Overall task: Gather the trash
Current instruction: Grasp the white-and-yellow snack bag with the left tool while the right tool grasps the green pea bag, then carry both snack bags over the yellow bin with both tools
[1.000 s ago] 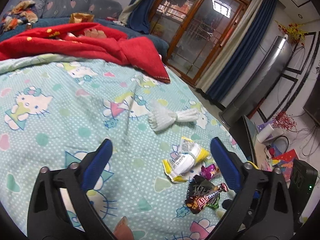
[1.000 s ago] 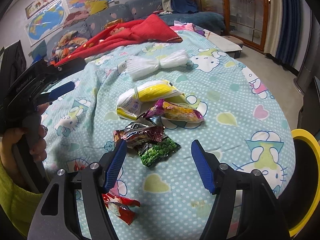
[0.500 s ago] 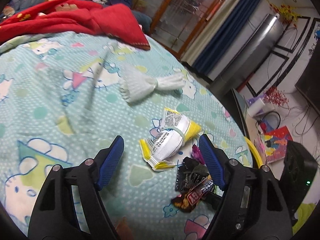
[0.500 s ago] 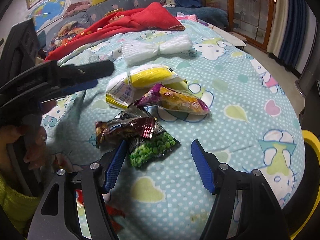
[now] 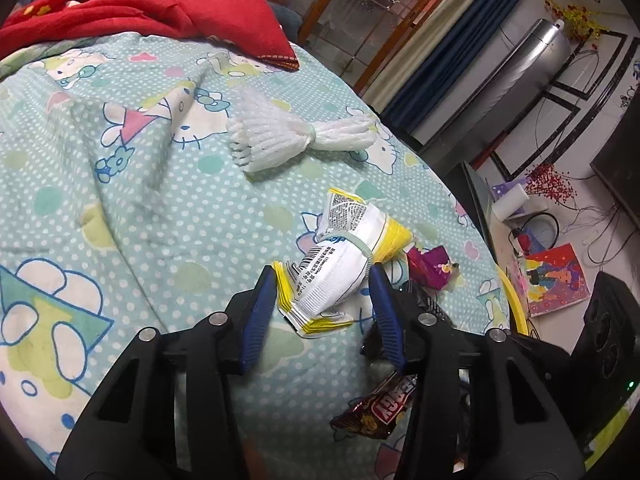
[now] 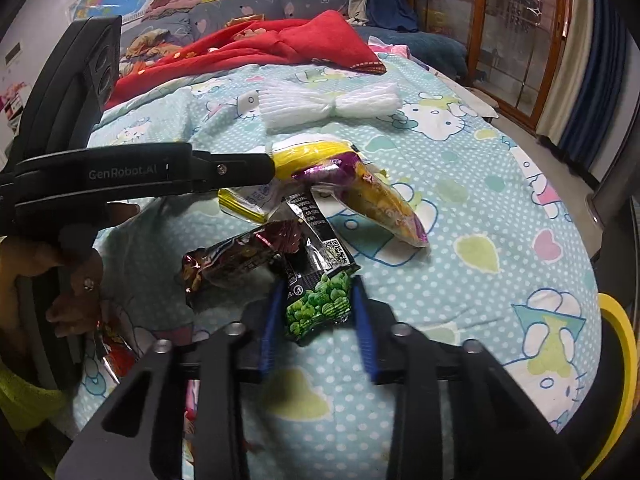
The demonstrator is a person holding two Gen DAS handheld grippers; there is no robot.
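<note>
A white and yellow wrapper (image 5: 340, 268) lies on the teal cartoon bedsheet (image 5: 140, 220). My left gripper (image 5: 322, 280) is closing around it, and both blue pads touch its sides. The right wrist view shows that gripper's finger (image 6: 240, 170) at the same wrapper (image 6: 308, 152). My right gripper (image 6: 318, 292) is closing on a green pea packet (image 6: 320, 308), which stands tilted up, pinched between the pads. Beside it lie a brown candy wrapper (image 6: 236, 260) and a purple and yellow wrapper (image 6: 372, 196). A white foam net (image 5: 296, 140) lies farther up the bed.
A red blanket (image 5: 160, 12) covers the far end of the bed. A yellow-rimmed bin (image 6: 624, 340) stands off the bed's right edge. A red wrapper (image 6: 116, 356) lies near the person's hand (image 6: 76, 280). Clutter sits on the floor to the right.
Both grippers came down and their jaws narrowed. The left now brackets the white and yellow wrapper; the right has pinched the pea packet, which tipped upright.
</note>
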